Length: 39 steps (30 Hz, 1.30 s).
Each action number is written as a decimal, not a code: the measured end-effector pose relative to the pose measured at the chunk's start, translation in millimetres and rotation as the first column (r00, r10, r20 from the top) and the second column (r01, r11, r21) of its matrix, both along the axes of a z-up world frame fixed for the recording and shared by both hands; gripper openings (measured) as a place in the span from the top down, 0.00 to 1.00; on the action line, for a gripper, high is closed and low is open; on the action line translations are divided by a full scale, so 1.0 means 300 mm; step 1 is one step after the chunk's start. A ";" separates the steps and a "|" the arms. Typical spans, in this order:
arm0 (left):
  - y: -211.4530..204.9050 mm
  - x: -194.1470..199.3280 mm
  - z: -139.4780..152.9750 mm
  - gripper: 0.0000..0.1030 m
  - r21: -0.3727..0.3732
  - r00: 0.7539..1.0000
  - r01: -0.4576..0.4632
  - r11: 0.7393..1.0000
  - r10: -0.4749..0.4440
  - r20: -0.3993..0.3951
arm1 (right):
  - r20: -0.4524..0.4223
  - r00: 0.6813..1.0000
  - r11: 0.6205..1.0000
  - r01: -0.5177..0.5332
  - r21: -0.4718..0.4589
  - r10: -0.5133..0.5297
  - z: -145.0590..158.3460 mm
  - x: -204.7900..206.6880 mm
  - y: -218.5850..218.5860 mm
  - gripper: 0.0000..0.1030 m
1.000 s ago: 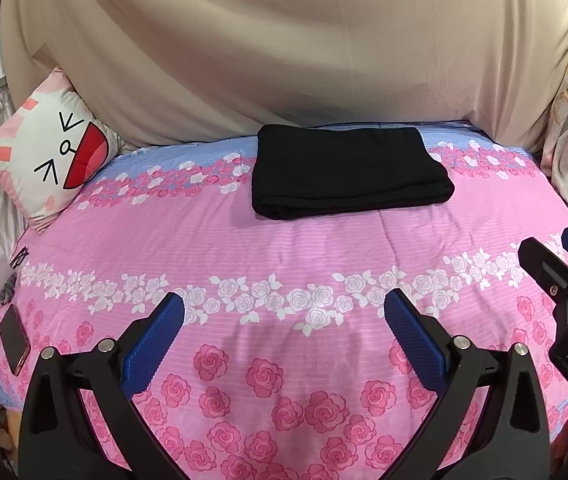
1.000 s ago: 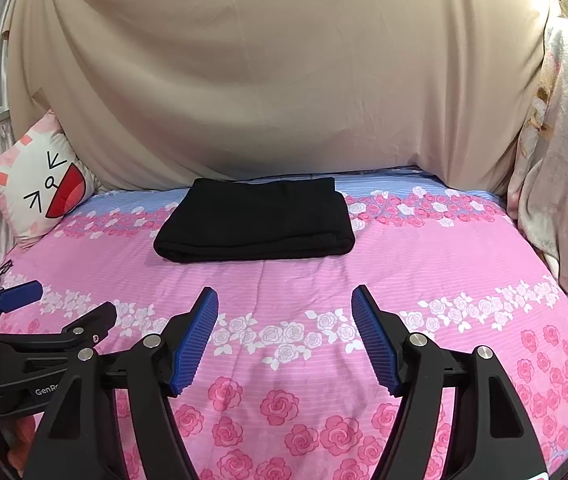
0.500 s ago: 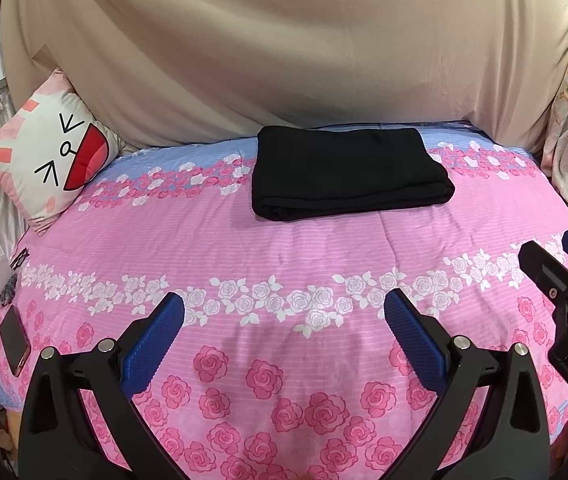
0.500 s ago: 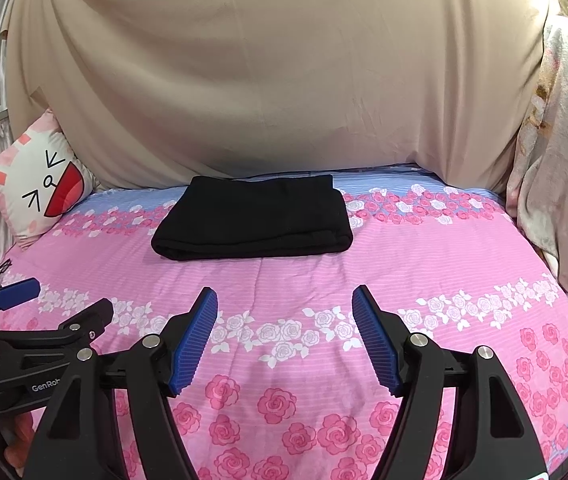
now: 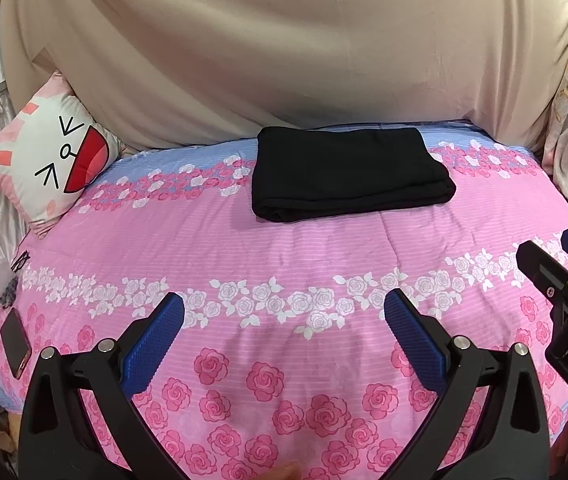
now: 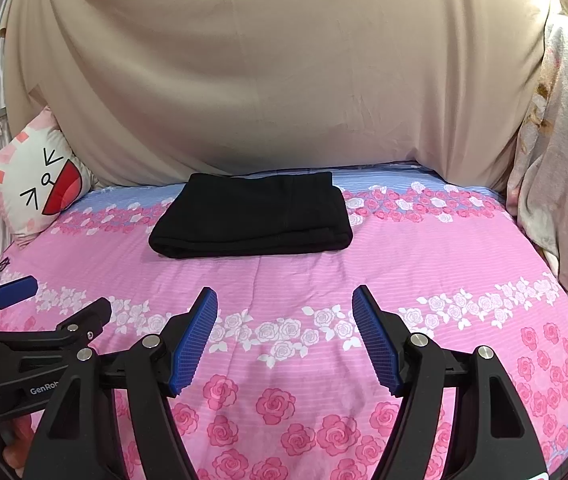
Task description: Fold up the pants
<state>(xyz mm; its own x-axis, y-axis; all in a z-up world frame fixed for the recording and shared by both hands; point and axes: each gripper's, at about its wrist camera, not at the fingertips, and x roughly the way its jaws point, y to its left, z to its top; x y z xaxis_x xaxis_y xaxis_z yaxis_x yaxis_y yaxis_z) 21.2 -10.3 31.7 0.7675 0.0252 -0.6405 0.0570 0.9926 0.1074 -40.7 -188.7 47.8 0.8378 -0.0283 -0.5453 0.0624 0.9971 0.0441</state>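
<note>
**Folded black pants on a floral bed, both grippers released**

Left wrist view. The left gripper [image 5: 284,320] fills the lower frame, its blue-padded jaws spread wide with only bedspread between them. The pants [image 5: 347,172], black and folded into a flat rectangle, lie in the upper centre of the frame on the pink rose-print bedspread [image 5: 284,248], well apart from the jaws. A cartoon-face cushion [image 5: 48,164] leans at upper left; a beige sheet [image 5: 284,48] hangs across the top. Seen only here: a phone [image 5: 15,343] lying at the lower left edge of the bed. At the right edge the right gripper [image 5: 563,264] enters, its body lettered "DAS", the rest cut off.

Right wrist view. The right gripper [image 6: 285,336] occupies the lower centre, jaws parted and empty. The pants [image 6: 252,216] sit just above centre, the cushion [image 6: 38,188] at left. Seen only here: a pale flowered blanket [image 6: 559,168] heaped at right. The left gripper [image 6: 50,300] shows at lower left, marked "GenRob", the lettering cut off by the jaw in front.
</note>
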 end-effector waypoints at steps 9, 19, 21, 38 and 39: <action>-0.016 -0.005 0.008 0.05 0.003 1.000 0.019 1.000 -0.019 0.007 | -0.001 1.000 1.000 0.004 0.001 -0.004 -0.004 -0.002 0.004 0.34; -0.010 0.004 0.004 0.05 -0.005 1.000 0.018 1.000 -0.018 0.001 | 0.001 1.000 1.000 0.006 0.000 -0.006 -0.006 -0.006 0.001 0.34; -0.012 0.006 0.003 0.05 -0.012 1.000 0.028 1.000 -0.028 -0.005 | 0.000 1.000 1.000 0.006 -0.001 -0.006 -0.006 -0.005 -0.001 0.34; -0.017 0.001 0.000 0.05 -0.004 0.999 0.047 0.999 -0.047 -0.008 | -0.014 1.000 1.000 0.004 0.004 -0.004 -0.018 -0.004 -0.014 0.34; -0.012 0.001 -0.003 0.05 -0.015 0.999 0.046 0.999 -0.046 -0.018 | -0.016 1.000 1.000 0.004 0.005 -0.003 -0.018 -0.003 -0.015 0.34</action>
